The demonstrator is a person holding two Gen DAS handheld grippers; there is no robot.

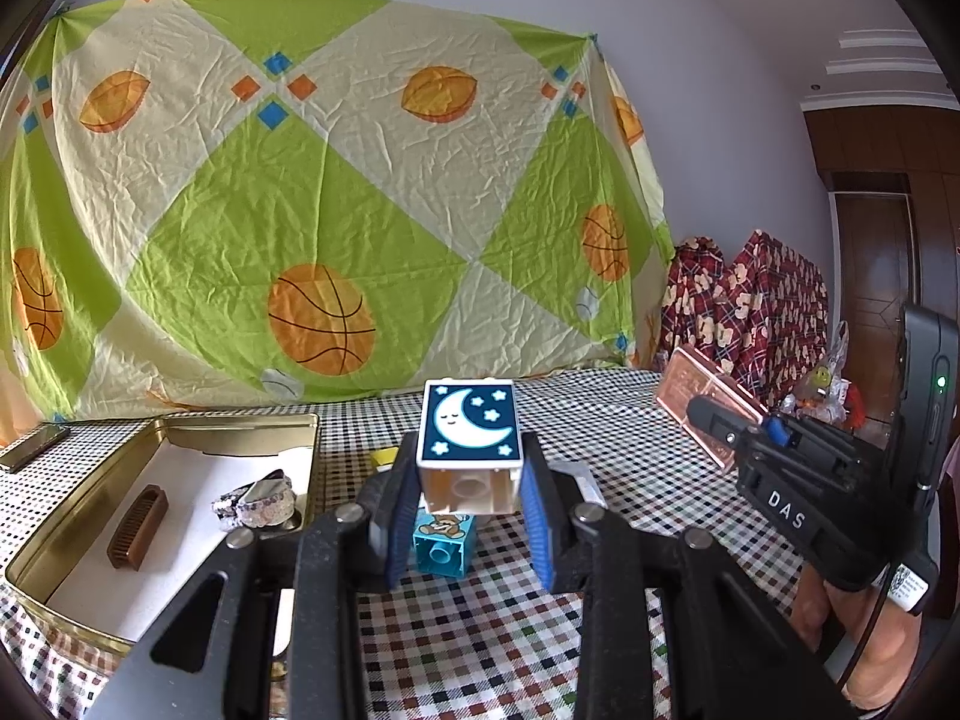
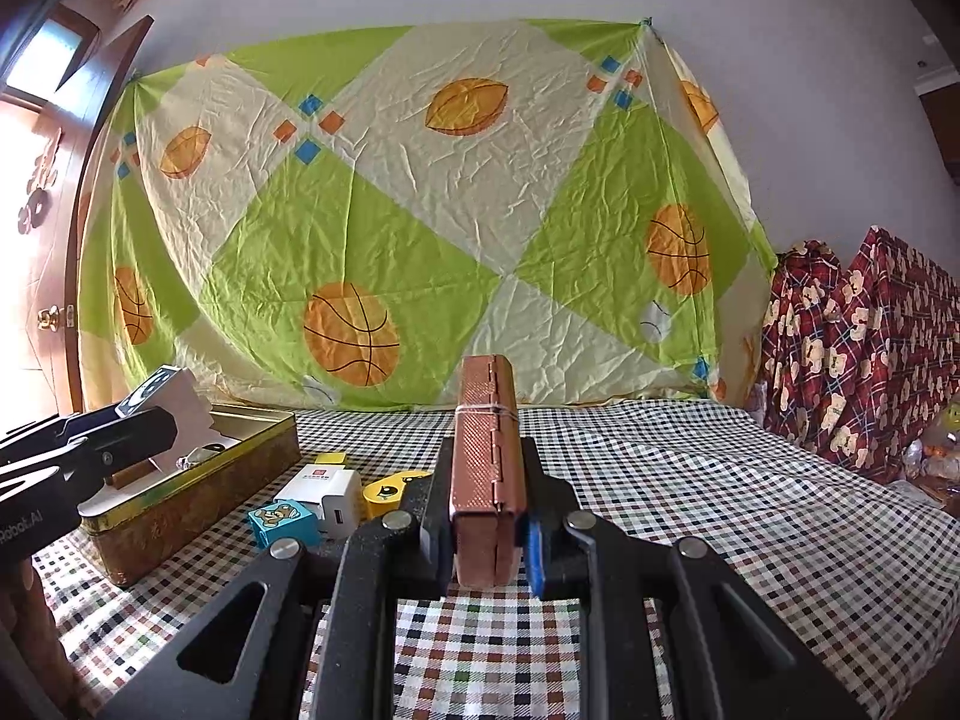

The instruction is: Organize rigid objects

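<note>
My left gripper [image 1: 471, 489] is shut on a white toy block with a moon picture [image 1: 468, 429] and holds it above the checked table. A small blue bear block [image 1: 444, 543] lies on the cloth just below it. My right gripper [image 2: 483, 516] is shut on a copper-coloured hinged case [image 2: 485, 450], held on edge above the table; it also shows in the left wrist view [image 1: 699, 399]. A gold tin [image 1: 180, 426] at the left holds a brown comb [image 1: 138, 525] and a foil-wrapped item [image 1: 258, 501].
A white charger [image 2: 321, 495], a yellow block [image 2: 390, 489] and the bear block [image 2: 282, 519] lie beside the tin [image 2: 198, 492]. A phone [image 1: 33, 447] lies at far left. A red patterned bundle [image 2: 864, 348] stands at the back right.
</note>
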